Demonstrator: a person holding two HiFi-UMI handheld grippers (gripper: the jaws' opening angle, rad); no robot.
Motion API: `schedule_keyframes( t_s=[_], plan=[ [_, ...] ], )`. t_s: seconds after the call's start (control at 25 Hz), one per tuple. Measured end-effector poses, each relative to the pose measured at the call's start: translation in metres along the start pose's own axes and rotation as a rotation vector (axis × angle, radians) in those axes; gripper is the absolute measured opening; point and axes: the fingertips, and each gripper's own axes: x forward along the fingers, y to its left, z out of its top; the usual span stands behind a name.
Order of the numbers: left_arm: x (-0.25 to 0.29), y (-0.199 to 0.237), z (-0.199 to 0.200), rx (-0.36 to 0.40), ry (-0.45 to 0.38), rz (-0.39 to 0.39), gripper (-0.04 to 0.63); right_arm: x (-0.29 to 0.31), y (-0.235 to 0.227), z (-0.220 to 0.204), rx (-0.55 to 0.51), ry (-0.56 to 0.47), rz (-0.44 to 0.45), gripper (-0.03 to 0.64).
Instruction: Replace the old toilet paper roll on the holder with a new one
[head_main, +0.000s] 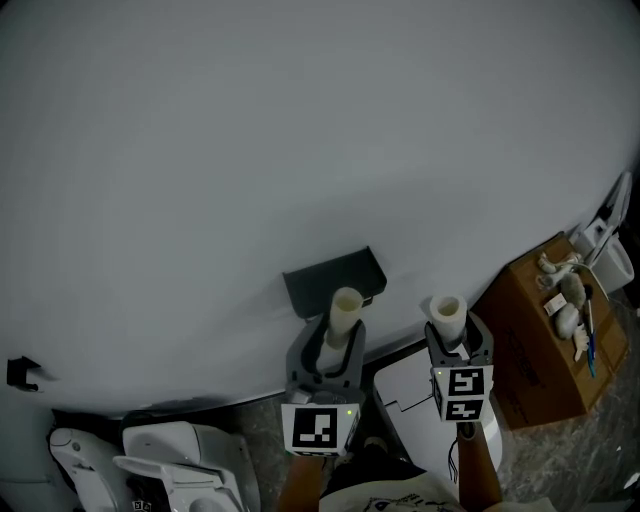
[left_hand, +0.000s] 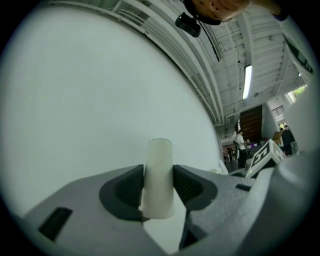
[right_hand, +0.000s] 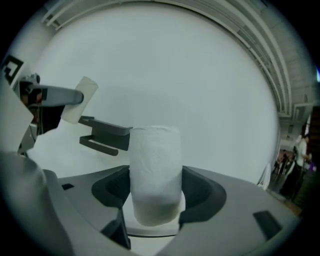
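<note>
**Old tube off, new roll ready**

Your left gripper (head_main: 338, 348) pinches the bare cardboard tube (head_main: 346, 308), just in front of the empty wall holder (head_main: 333, 279). Your right gripper (head_main: 456, 345) clamps the new roll (head_main: 446, 312), right of the holder. Next, I'd move the tube aside and slide the roll on.

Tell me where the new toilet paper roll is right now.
In the head view the new roll stands clamped in the right tongs, right of centre, beside the bare tube in the left tongs and below-right of the wall holder.
</note>
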Motion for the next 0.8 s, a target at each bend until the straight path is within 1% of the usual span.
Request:
schedule_keyframes(
  t_s=[0.12, 0.28, 0.4, 0.52, 0.64, 0.8],
  plan=[
    [-0.010, 0.011, 0.006, 0.012, -0.008, 0.024, 0.187, 0.011, 0.003, 0.002, -0.203, 0.011, -0.025, 0.307],
    [-0.020, 0.023, 0.005, 0.059, -0.011, 0.058, 0.187, 0.027, 0.007, 0.006, -0.491, 0.018, -0.033, 0.307],
    [-0.025, 0.025, 0.010, 0.042, -0.015, 0.069, 0.187, 0.038, 0.016, 0.006, -0.684, 0.023, -0.027, 0.307],
    [-0.031, 0.029, 0.012, 0.041, -0.009, 0.077, 0.187, 0.048, 0.023, 0.006, -0.827, 0.025, -0.022, 0.307],
    [-0.036, 0.034, 0.009, 0.059, -0.003, 0.092, 0.187, 0.057, 0.030, 0.007, -0.965, 0.021, -0.025, 0.307],
    [-0.039, 0.035, 0.013, 0.037, 0.002, 0.106, 0.187, 0.070, 0.036, 0.007, -1.166, 0.011, -0.037, 0.307]
  ],
)
